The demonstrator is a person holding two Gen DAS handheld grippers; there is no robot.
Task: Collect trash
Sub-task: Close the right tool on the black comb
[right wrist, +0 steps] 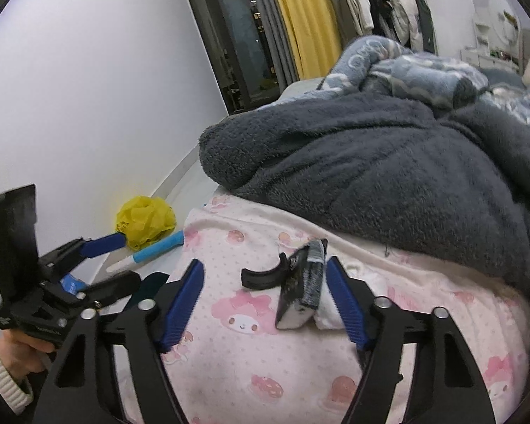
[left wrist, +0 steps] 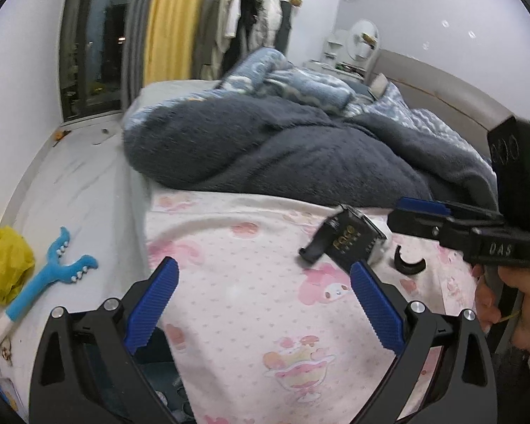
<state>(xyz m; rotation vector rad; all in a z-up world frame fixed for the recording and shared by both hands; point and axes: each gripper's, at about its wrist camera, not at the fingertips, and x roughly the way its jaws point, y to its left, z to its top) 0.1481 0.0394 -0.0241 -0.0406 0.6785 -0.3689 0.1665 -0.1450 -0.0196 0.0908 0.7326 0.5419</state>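
Both sets of jaws stand apart with nothing clamped: on my right gripper (right wrist: 263, 300) the small black box (right wrist: 302, 286) sits between the blue pads (right wrist: 346, 304), hard toward the right-hand pad, and I cannot tell whether that pad touches it; the left-hand pad is clearly off it. My left gripper (left wrist: 263, 304) is spread wide and empty over the pink cartoon-print sheet (left wrist: 251, 318). In the right wrist view the box lies tilted on edge, its long axis running roughly along the fingers, away from the camera, so I judge the right hand nearer and better lined up, needing a slight shift to centre it. Just beside the box, on its left in that view, lies a curved black plastic clip (right wrist: 263, 277), partly inside the jaws' span; I would watch not to pinch both. Beyond, a dark grey fleece blanket (right wrist: 388, 162) is heaped on the bed. Off the bed's edge, on the floor, a crumpled yellow plastic bag (right wrist: 146, 221) rests by a blue toy (left wrist: 53, 272).
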